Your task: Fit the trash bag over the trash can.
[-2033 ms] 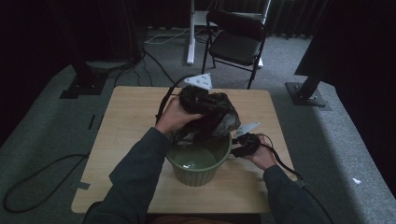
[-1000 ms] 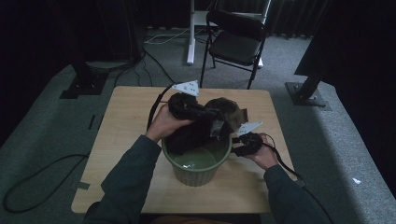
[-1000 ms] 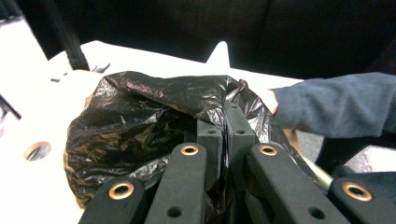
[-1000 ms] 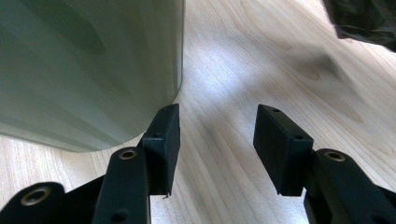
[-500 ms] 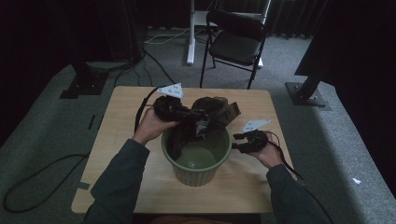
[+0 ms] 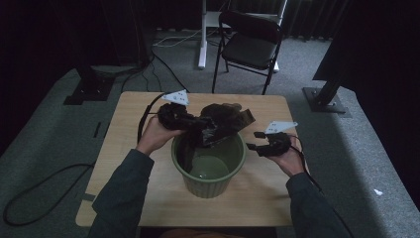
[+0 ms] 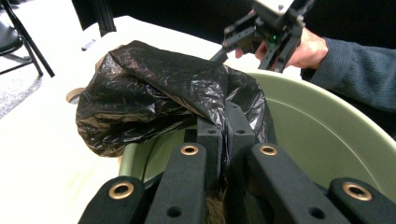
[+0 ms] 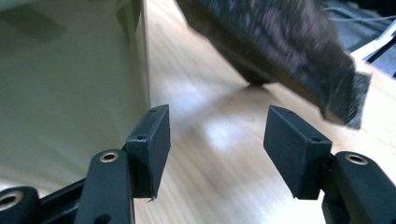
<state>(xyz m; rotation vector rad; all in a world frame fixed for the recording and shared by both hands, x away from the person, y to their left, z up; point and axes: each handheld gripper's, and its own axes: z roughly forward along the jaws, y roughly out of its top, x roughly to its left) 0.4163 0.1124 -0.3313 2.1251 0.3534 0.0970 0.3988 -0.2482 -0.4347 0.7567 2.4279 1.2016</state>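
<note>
**Black bag held over green bin at wooden table**

High view: A person seated at the near edge of a wooden tabletop [image 6: 124, 148] holds the left gripper [image 6: 194, 124] clamped on a crumpled black plastic bag [image 6: 225, 119], which hangs over the far rim of a green bin [image 6: 208, 171] standing near the middle of the tabletop, closer to the near edge. One strip of the bag drops inside the bin's left wall. The right gripper [image 6: 253, 141] hovers just beside the bin's right rim, toward the tabletop's right edge, jaws parted and holding nothing. A black chair [image 6: 250, 42] stands on the carpet beyond the far edge.

Left gripper view: The jaws of the left gripper [image 7: 226, 135] are pinched on a fold of the bag [image 7: 154, 88], which bulges over the bin's rim [image 7: 327, 126]. The right gripper [image 7: 268, 30] shows farther off, in a hand.

Right gripper view: The right gripper [image 8: 217, 135] has its jaws spread wide above bare wood, the bin's wall [image 8: 70, 84] touching or nearly touching its one jaw, the bag [image 8: 280, 42] blurred above.
</note>
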